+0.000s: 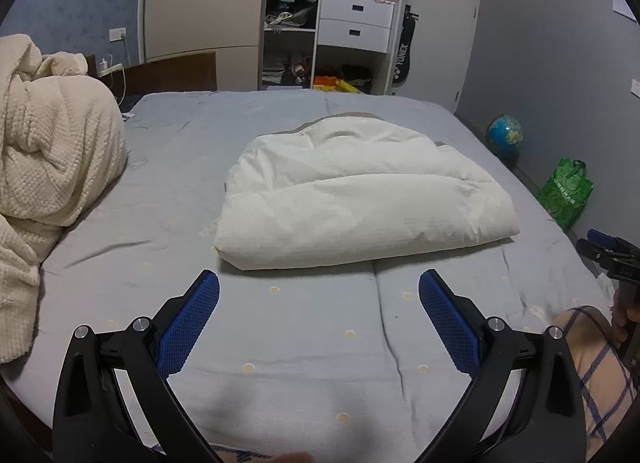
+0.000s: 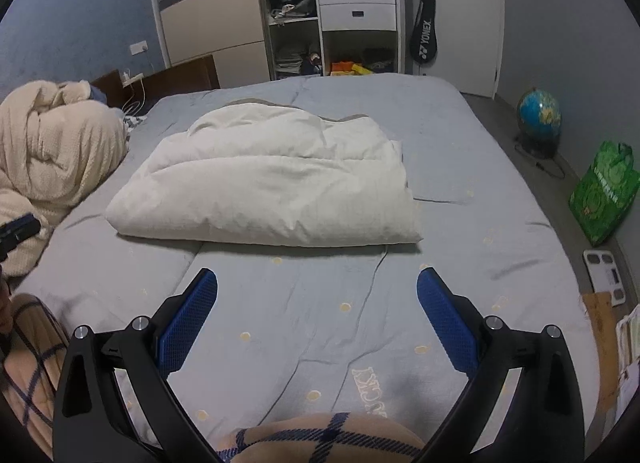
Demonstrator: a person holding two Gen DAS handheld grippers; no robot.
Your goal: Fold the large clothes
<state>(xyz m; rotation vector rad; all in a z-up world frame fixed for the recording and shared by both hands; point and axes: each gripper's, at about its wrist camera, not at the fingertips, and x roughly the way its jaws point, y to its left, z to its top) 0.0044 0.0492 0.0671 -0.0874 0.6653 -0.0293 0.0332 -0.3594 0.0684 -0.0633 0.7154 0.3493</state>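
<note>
Now I'm holding both grippers, left (image 1: 319, 291) and right (image 2: 317, 290), spread and empty, since the coat (image 1: 360, 199) is lying folded on the bed (image 1: 304, 343).

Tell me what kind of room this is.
A home bedroom, most likely: a wide bed with a folded white garment on it, an open wardrobe behind, and a globe on the floor.

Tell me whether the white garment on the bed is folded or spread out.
Folded. The white garment lies as a compact, layered bundle with a rounded fold edge, on the bed; neither tool touches it.
</note>
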